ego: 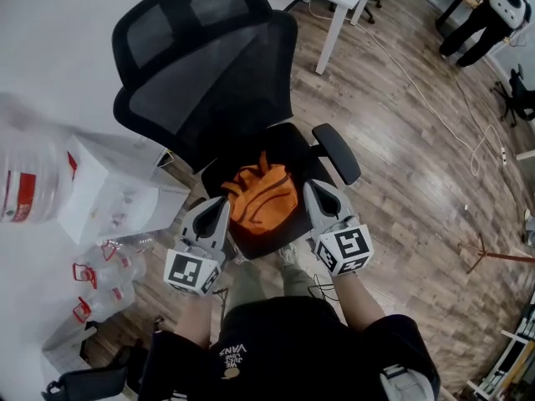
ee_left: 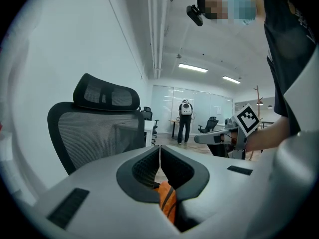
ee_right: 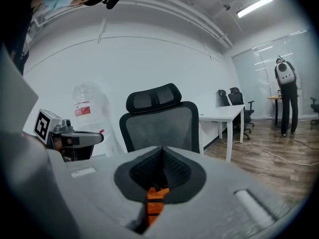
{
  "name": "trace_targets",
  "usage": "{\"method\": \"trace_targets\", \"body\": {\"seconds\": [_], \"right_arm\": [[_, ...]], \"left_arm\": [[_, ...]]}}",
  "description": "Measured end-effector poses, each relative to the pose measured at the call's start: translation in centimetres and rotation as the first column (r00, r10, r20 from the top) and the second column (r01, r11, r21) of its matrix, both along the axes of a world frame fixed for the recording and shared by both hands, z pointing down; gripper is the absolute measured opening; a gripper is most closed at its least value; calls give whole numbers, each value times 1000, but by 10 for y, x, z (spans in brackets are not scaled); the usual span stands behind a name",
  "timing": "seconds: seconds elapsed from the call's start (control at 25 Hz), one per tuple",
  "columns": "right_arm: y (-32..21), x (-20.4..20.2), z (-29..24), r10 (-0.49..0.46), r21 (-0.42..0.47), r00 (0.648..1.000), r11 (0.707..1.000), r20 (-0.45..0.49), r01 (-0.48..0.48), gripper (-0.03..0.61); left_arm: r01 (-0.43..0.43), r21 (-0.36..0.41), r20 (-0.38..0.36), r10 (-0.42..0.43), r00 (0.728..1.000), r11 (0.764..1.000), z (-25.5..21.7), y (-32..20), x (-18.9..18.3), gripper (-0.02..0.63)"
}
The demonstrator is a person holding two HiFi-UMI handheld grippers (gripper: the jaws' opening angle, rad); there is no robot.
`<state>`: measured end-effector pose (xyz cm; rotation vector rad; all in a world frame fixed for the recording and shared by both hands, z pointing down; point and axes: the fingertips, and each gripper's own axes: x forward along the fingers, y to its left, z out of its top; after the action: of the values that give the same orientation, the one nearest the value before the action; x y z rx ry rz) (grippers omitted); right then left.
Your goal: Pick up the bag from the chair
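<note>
Head view: looked steeply down on a black mesh chair (ego: 209, 73) with an orange bag (ego: 263, 197) over its seat; could not tell whether resting there or raised. Found the left gripper (ego: 221, 205) at the bag's left edge and the right gripper (ego: 313, 189) at its right edge, both against the fabric. Also took in a water bottle (ego: 29, 182) and a white box (ego: 117, 195) by the wall.

Left gripper view: caught the left gripper (ee_left: 160, 156) pressed together at the tips, pinching an orange fold of the bag (ee_left: 168, 203) lower down. Showed the chair (ee_left: 99, 128) behind and a standing person (ee_left: 185, 121) far off.

Right gripper view: caught the right gripper (ee_right: 161, 158) likewise closed, clamping an orange strap of the bag (ee_right: 154, 203). Showed the chair (ee_right: 159, 118) straight ahead and a white table (ee_right: 224, 116) to its right.
</note>
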<state>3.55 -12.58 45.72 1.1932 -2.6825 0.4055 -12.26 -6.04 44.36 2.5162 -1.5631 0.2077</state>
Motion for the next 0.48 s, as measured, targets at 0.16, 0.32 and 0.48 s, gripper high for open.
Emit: {"method": "trace_targets", "body": {"seconds": [0.16, 0.32, 0.48], "right_arm": [[0, -6, 16, -2, -28, 1000, 1000, -13, 1, -2], [0, -10, 34, -8, -58, 1000, 998, -24, 7, -3], [-3, -13, 51, -11, -86, 999, 996, -31, 9, -3]], "left_arm": [[-9, -32, -12, 8, 1000, 999, 16, -3, 1, 6], [-18, -53, -12, 17, 1000, 998, 29, -6, 3, 6], [-21, -68, -17, 20, 1000, 997, 41, -10, 3, 6]]}}
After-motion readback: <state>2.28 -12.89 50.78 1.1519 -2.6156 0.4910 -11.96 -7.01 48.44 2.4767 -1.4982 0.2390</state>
